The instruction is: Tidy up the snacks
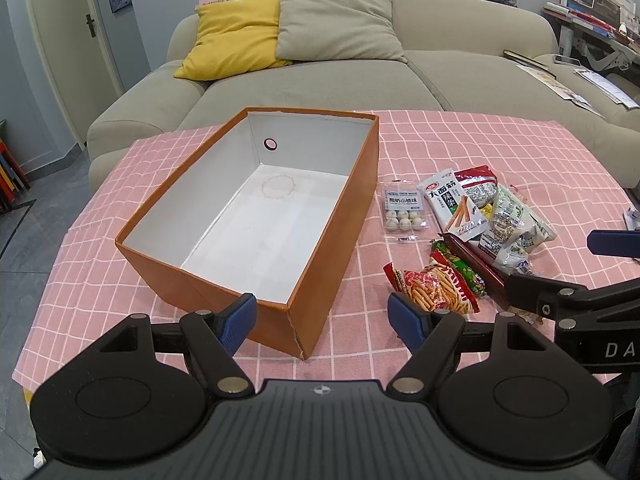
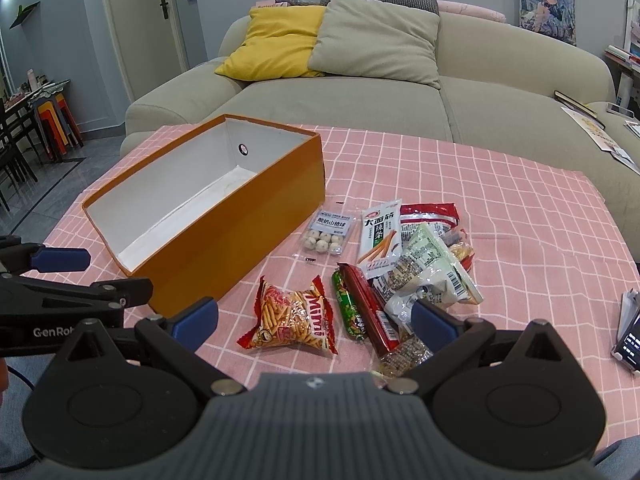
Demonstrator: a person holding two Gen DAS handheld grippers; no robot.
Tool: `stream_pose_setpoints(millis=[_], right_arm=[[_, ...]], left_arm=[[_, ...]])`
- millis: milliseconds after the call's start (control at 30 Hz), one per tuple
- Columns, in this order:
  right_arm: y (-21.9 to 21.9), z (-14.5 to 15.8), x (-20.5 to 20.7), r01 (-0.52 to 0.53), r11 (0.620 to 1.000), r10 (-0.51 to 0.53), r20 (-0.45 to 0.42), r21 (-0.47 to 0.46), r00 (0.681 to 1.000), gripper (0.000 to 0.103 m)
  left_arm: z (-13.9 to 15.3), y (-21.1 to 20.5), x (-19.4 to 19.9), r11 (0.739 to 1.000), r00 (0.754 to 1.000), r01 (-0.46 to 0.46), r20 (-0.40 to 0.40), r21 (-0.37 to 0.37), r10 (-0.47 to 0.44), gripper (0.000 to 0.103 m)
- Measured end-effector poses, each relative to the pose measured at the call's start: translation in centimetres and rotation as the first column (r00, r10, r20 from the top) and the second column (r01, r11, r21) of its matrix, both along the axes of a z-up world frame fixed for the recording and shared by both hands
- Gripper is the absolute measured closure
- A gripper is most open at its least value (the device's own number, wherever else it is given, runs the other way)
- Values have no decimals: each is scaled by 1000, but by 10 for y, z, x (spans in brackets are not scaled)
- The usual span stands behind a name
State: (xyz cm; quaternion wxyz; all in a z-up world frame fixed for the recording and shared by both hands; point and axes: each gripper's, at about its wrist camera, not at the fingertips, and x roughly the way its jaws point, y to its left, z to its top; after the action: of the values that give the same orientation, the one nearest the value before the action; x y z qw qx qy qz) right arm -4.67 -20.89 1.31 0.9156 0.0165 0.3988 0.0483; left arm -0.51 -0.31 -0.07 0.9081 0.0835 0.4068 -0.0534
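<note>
Pink checked tablecloth point(image 2: 500, 208): glossy snack packets point(image 2: 400, 264) beside orange box point(image 2: 224, 232), both grippers' fingers spread.

In the right wrist view a phone-like device point(image 2: 629, 330) is cut off by the right edge, its screen text too small to read. The lower packets in the snack pile point(image 2: 416, 276) are largely covered by those above, and their print is illegible

Beige sofa point(image 1: 320, 80) with yellow cushion point(image 1: 236, 36), grey-blue walls, white door point(image 2: 152, 20), grey tiled floor point(image 2: 52, 184)
</note>
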Motion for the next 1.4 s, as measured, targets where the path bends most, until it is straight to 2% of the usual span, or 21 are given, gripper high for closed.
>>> stream_pose_setpoints(millis=[333, 467, 533, 600, 633, 700, 800, 933, 967, 1000, 1067, 1167, 1300, 1400], right_arm=[[0, 0, 1, 1, 1000, -1, -4, 1, 1000, 4], [-2, -3, 1, -7, 1000, 7, -4, -1, 1000, 4], [-3, -7, -1, -19, 1000, 19, -6, -3, 1000, 4], [-5, -14, -3, -34, 999, 33, -17, -10, 999, 4], [-5, -18, -4, -41, 999, 40, -22, -17, 999, 5], [-7, -27, -6, -51, 998, 50, -39, -34, 998, 17], [-12, -39, -5, -56, 997, 53, -67, -55, 996, 25], [-21, -51, 2, -62, 993, 56, -63, -103, 996, 26], [-23, -53, 6, -63, 991, 57, -57, -121, 997, 26], [-25, -54, 9, -64, 989, 57, -51, -137, 997, 26], [-30, -57, 17, -68, 984, 61, -42, -168, 997, 24], [-39, -61, 33, -75, 974, 71, -27, -214, 997, 17], [-48, -70, 57, -101, 961, 94, -38, -258, 995, 17], [-52, -77, 71, -119, 952, 110, -47, -282, 993, 14]], left_arm=[[0, 2, 0, 1000, 1000, -1, -6, -8, 1, 16], [0, 3, 0, 999, 1000, 8, -14, -39, -8, 21], [-3, 3, 1, 996, 999, 23, -38, -87, -26, 26], [-8, 4, 3, 990, 996, 29, -78, -139, -40, 41], [-12, 2, 4, 987, 994, 32, -100, -159, -49, 44], [-18, -2, 4, 985, 990, 46, -122, -167, -67, 52], [-25, -12, 7, 988, 988, 60, -135, -145, -79, 52], [-31, -23, 16, 976, 979, 97, -158, -196, -129, 51], [-33, -26, 20, 972, 978, 99, -162, -213, -135, 45], [-36, -28, 24, 969, 977, 97, -163, -225, -136, 34], [-41, -31, 33, 964, 978, 91, -160, -251, -135, 28], [-49, -37, 47, 964, 978, 81, -167, -255, -126, 28], [-64, -45, 66, 964, 973, 70, -194, -255, -122, 28], [-77, -47, 78, 958, 965, 40, -237, -283, -110, 28]])
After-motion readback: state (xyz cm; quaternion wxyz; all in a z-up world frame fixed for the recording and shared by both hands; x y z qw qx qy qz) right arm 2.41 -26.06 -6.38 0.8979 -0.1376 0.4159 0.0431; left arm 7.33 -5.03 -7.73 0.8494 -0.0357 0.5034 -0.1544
